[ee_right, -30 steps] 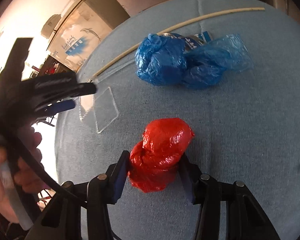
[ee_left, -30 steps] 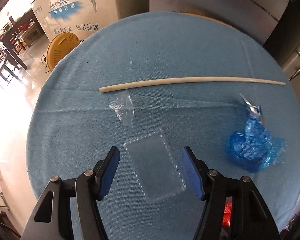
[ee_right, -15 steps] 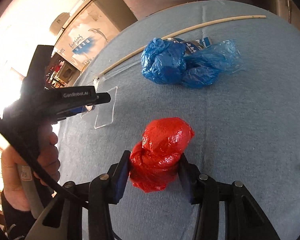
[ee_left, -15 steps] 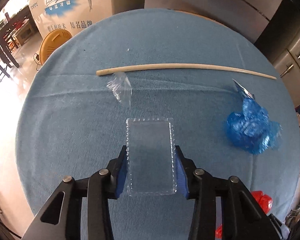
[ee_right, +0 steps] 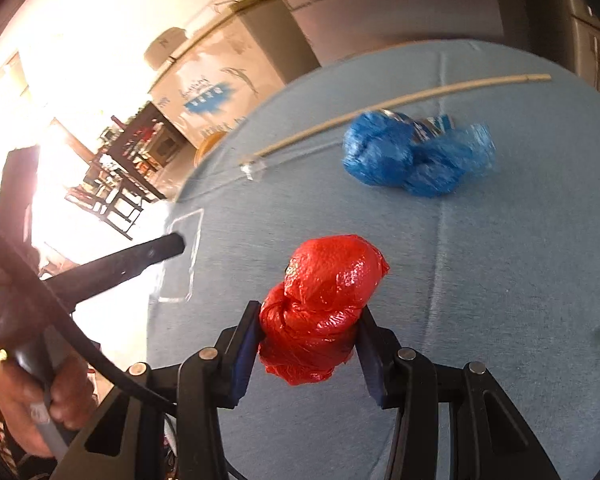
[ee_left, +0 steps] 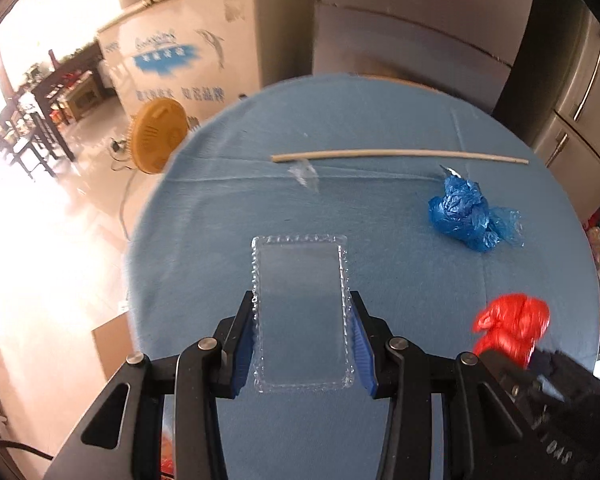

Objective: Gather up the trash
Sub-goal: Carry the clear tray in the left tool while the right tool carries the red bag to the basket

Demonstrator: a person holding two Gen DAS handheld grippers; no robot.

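clear tray [ee_left: 300, 312] lifted | left hand-held gripper [ee_left: 302, 344] clamps it | right hand-held gripper [ee_right: 306, 344] clamps red bag [ee_right: 320, 312]

Each camera sits behind its hand-held gripper, looking steeply down and forward over the desk [ee_left: 228, 200]. Both share the blue bag [ee_left: 466, 216], stick [ee_right: 380, 110] and desk top.

Past my round table's blue cloth [ee_left: 380, 128] I see a white chest freezer [ee_left: 188, 52] far left, an orange fan [ee_left: 158, 136] leaning against it, steel cabinets [ee_left: 580, 120] right.
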